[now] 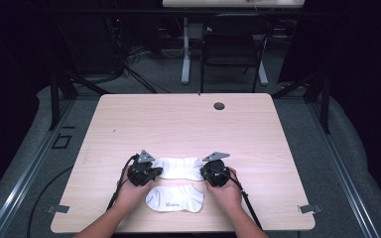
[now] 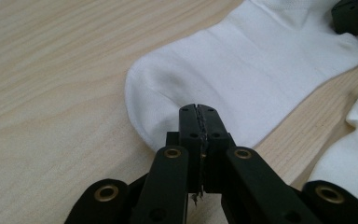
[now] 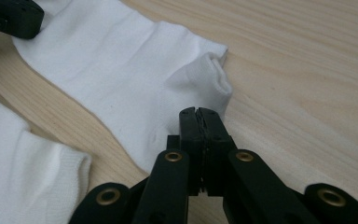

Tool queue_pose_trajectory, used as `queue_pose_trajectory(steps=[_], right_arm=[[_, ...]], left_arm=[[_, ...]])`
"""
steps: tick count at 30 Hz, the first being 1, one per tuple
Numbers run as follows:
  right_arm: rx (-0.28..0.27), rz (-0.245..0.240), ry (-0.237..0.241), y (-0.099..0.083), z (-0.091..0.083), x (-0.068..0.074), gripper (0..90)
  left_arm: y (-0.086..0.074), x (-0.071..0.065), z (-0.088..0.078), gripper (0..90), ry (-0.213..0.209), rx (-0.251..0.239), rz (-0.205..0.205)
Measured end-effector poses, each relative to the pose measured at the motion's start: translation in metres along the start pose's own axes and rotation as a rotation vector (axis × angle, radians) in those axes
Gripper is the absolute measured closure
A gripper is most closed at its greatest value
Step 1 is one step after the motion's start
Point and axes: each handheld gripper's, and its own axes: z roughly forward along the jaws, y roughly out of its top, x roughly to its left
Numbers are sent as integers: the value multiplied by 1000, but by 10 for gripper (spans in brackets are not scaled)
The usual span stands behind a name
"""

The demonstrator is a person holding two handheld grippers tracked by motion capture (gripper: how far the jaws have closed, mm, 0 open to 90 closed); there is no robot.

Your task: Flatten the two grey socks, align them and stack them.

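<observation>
Our left fingers [image 2: 199, 122] are pressed together on the left end of the far sock [image 1: 178, 168], and our right fingers [image 3: 200, 122] are together on its right end, where the cuff is bunched. We judge the grasp done; lifting it or laying it over the near sock [image 1: 174, 199] is left. The far sock is white, smooth and flat on the tabletop [image 1: 178, 124] between both grippers, just beyond the near one.

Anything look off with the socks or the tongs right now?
One small thing: the far sock has its corner by the right tongs bunched into a fold instead of lying flat. The near sock lies flat and the table looks tidy.
</observation>
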Motion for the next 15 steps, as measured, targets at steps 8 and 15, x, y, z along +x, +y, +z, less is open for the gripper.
queue_pose_trajectory(steps=[8, 15], right_arm=[[-31, 22, 22, 6, -13, -6, 821], [-45, 16, 7, 21, -19, -12, 724]], left_arm=[[8, 3, -8, 870, -7, -28, -16], [24, 14, -14, 733, 5, -56, -24]])
